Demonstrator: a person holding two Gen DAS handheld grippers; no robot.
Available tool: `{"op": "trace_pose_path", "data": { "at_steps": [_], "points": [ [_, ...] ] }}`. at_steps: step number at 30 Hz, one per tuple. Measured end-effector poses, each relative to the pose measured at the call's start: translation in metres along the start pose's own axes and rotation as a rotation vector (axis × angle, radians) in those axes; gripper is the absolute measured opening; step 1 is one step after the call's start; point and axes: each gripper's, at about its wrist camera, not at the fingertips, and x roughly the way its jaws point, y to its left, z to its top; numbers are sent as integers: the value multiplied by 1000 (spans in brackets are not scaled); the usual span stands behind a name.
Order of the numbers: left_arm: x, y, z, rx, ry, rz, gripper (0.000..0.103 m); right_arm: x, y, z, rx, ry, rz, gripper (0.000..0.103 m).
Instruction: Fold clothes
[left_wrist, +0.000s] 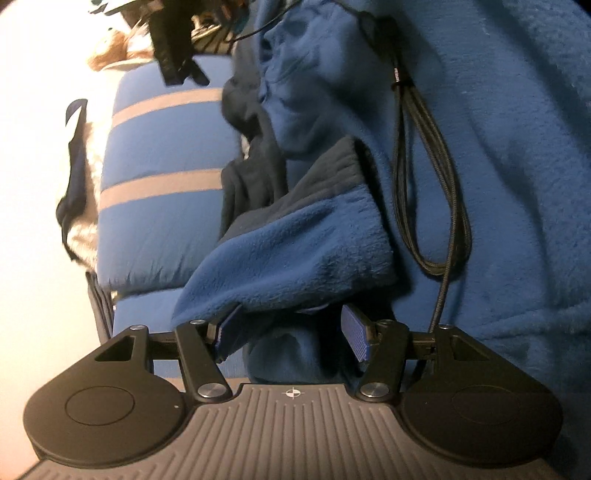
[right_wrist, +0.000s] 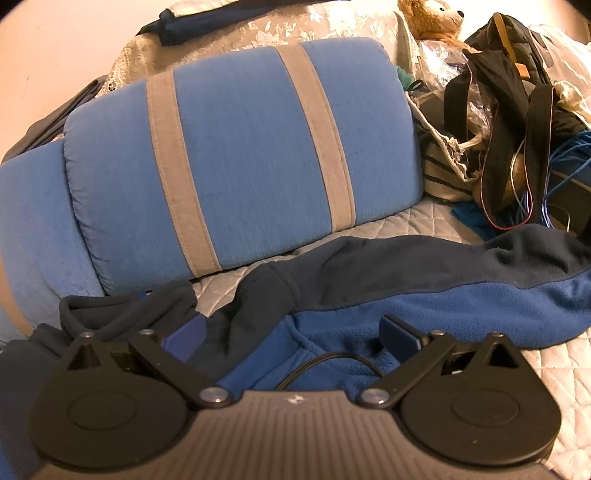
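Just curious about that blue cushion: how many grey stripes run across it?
2 on the blue cushion: one grey stripe toward its left, another toward its right. More might be hidden out of view.

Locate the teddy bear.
Right wrist view, top right: the teddy bear sits behind the striped blue cushion, left of the black bag.

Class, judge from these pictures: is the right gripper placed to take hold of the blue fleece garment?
Probably yes. The right gripper is open, its fingers low over the fleece garment, and nothing lies between them except a thin black cable.
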Motion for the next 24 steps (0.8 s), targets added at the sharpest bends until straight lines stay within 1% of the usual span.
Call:
{"op": "trace_pose_path", "data": {
  "at_steps": [2, 6, 11, 12, 13, 16, 18, 20, 21, 24],
  "points": [
    [2, 0, 2, 21, -6, 4, 57, 0, -1, 0, 6, 4, 1, 103],
    [3, -1, 6, 32, -30, 45, 58, 1, -2, 1, 20, 14, 6, 103],
    [9, 0, 20, 56, -57, 115, 56, 3, -2, 0, 22, 24, 12, 103],
    [10, 0, 23, 65, -64, 124, 55, 3, -3, 0, 24, 26, 12, 103],
    [9, -1, 26, 76, -73, 126, 50, 3, -3, 0, 27, 29, 12, 103],
    [9, -3, 31, 118, -99, 124, 41, 4, -4, 0, 34, 36, 13, 103],
    [7, -4, 32, 140, -112, 121, 38, 5, -5, 0, 39, 41, 13, 103],
    [5, -4, 32, 158, -121, 118, 33, 5, -5, 0, 42, 44, 15, 103],
    [4, -4, 32, 166, -126, 116, 29, 5, -5, 0, 43, 45, 17, 103],
    [0, -6, 30, 189, -146, 115, 27, 5, -4, 0, 40, 46, 21, 103]
  ]
}}
